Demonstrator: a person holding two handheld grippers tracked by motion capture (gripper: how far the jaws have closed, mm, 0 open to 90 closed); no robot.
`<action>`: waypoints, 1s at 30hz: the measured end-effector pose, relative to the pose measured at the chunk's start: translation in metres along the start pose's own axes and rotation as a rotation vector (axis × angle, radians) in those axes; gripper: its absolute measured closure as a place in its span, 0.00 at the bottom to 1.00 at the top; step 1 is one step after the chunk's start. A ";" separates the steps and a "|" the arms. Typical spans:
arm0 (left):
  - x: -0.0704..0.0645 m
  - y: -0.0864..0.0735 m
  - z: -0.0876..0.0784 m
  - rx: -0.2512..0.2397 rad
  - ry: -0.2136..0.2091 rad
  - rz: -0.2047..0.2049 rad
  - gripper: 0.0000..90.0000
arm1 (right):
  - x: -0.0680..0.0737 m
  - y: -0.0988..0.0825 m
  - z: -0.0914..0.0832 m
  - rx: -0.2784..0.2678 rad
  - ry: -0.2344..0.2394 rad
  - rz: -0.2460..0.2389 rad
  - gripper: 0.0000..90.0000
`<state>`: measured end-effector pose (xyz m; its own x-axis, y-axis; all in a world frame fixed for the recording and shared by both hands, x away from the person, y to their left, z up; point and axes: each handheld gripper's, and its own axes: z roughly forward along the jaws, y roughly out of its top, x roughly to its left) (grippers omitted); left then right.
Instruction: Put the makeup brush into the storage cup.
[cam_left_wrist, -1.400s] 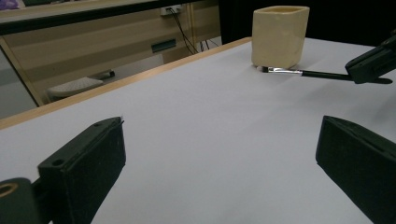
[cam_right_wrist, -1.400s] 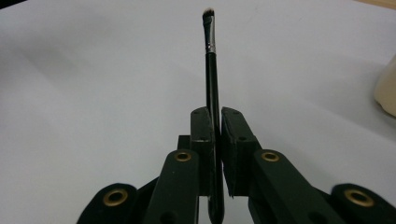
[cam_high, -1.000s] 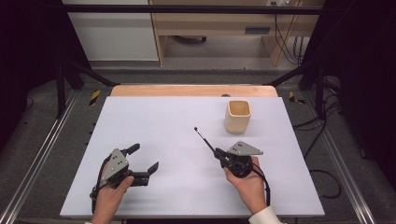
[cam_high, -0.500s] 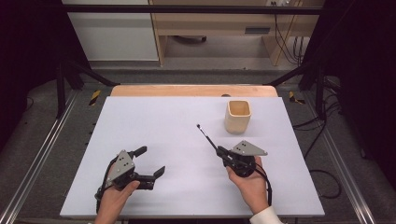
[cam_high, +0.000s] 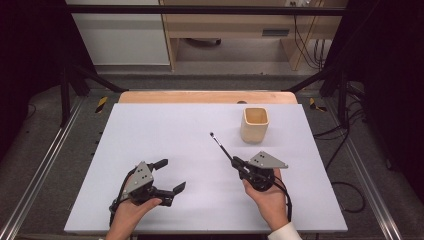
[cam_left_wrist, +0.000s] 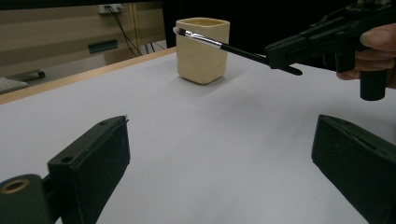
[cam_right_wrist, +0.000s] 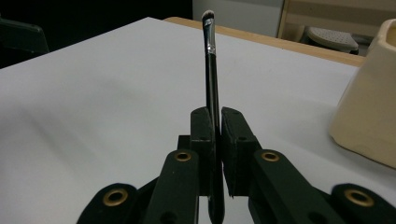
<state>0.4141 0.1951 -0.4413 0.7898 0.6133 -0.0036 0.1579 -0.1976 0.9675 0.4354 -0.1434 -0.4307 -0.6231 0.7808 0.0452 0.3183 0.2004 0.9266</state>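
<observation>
1. The right gripper (cam_high: 239, 165) clamps a thin black brush (cam_high: 223, 148) by its handle; in the right gripper view the jaws press on the brush (cam_right_wrist: 211, 88) from both sides.
2. The brush points up and away, its pale tip in the air just left of the cup (cam_high: 254, 124) and near its rim, not touching it.
3. The cup stands upright on the white table (cam_high: 165, 130), beyond the right gripper.
4. The left gripper (cam_high: 170, 176) sits well left of the cup, nearer the person, jaws spread wide with nothing between them.
5. From the left gripper view, the brush (cam_left_wrist: 219, 44) crosses in front of the cup (cam_left_wrist: 202, 50).
</observation>
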 end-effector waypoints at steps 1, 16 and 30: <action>0.000 0.000 0.001 0.002 -0.001 -0.003 0.05 | 0.000 0.000 0.000 -0.001 0.000 0.002 0.93; -0.001 0.014 0.026 0.026 -0.017 -0.006 0.07 | -0.001 0.004 -0.007 -0.031 -0.006 -0.008 0.94; 0.001 0.026 0.049 0.011 -0.069 0.006 0.07 | 0.003 0.003 -0.004 -0.031 -0.003 -0.019 0.94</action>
<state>0.4477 0.1530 -0.4281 0.8298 0.5579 -0.0160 0.1593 -0.2093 0.9648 0.4312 -0.1429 -0.4261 -0.6267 0.7788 0.0268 0.2844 0.1966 0.9383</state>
